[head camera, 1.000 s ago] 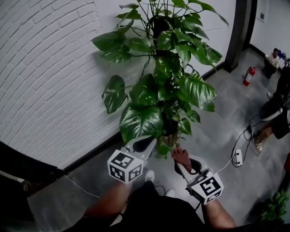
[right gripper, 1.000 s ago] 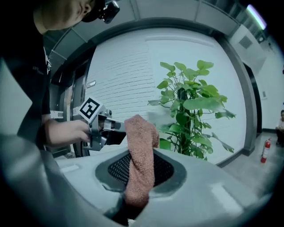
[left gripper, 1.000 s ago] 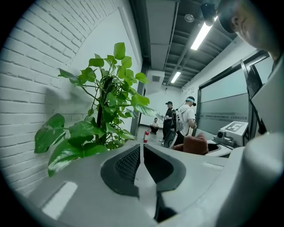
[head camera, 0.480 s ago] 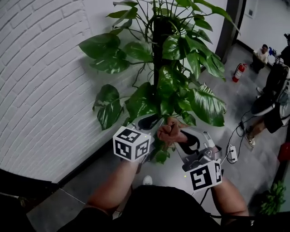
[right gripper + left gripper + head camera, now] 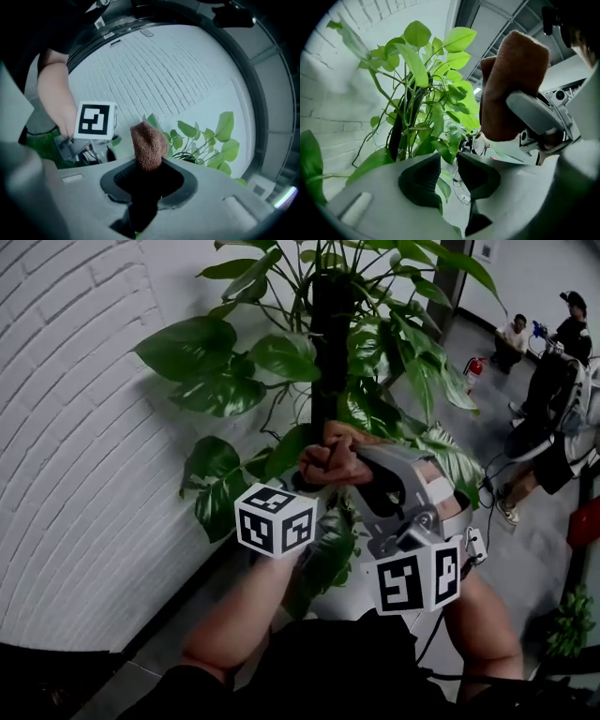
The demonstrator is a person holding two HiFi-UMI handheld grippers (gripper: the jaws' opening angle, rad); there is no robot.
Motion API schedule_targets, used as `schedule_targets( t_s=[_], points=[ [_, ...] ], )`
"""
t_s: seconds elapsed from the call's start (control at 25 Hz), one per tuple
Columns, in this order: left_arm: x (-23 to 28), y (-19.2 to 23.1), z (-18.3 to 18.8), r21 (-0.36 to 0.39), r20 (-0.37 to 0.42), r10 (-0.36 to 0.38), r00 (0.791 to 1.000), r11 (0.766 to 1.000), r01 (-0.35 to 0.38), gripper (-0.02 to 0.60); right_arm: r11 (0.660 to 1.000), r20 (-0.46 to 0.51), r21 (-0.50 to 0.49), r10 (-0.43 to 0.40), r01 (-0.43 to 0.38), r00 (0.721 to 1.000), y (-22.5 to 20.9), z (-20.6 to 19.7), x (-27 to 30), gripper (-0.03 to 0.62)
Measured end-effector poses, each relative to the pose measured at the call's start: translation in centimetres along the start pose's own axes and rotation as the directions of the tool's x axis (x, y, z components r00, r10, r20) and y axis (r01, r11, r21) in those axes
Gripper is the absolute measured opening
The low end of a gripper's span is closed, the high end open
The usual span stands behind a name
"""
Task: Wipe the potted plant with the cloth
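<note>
Left tool [image 5: 449, 174]: jaws wide apart, having just been opening. Pads press on nothing. One leaf [image 5: 443, 186] shows in the gap; whether it lies between the jaws or beyond them, cannot tell. The tool points roughly level into the lower foliage, and leaves hide its tips in the head view.

Right tool [image 5: 148, 168]: jaws clamped on a brown knitted cloth [image 5: 149, 143], which is bunched and sticks out past the tips. It is held just right of the left tool and a little higher, the cloth up against the middle of the potted plant [image 5: 366, 334]. Contact with a leaf is not clear.

Surroundings: a white painted brick wall [image 5: 84, 427] fills the left. The plant stands close against it, its large glossy leaves climbing a dark central pole [image 5: 328, 315]. Foliage crowds round both tools, and one broad leaf [image 5: 330, 554] hangs between the person's forearms. To the right is grey tiled floor [image 5: 534, 554] with a cable [image 5: 497, 474] trailing across it. Farther back a red fire extinguisher [image 5: 473, 371] stands by a dark pillar, with a crouching person [image 5: 511, 334] just right of it. A small green plant [image 5: 570, 620] sits at the lower right edge.
</note>
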State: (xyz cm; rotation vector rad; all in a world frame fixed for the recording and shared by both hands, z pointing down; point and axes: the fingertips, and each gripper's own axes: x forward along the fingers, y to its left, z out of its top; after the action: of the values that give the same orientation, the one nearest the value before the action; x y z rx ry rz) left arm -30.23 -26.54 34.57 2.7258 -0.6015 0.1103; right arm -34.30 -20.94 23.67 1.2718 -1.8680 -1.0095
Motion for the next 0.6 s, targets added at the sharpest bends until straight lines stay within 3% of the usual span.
schedule_targets(
  t_s=[0.24,0.4,0.6],
  points=[
    [1.5,0.4,-0.4,-0.045,-0.014,-0.048,0.999,0.998,0.047,0.127,0.979,-0.082,-0.192,-0.081,0.064,0.993,-3.1,-2.8,3.9,0.069],
    [2.2,0.4,0.1,-0.091,0.016,-0.069,0.998,0.993,0.07,0.126,0.972,-0.11,-0.23,-0.083,0.056,0.99,-3.5,-4.7,5.6,0.067],
    [2.0,-0.1,1.0,-0.089,0.056,-0.068,0.996,0.993,0.072,0.062,0.976,-0.141,-0.218,-0.056,0.024,0.988,-3.8,-6.7,7.2,0.069]
  ],
)
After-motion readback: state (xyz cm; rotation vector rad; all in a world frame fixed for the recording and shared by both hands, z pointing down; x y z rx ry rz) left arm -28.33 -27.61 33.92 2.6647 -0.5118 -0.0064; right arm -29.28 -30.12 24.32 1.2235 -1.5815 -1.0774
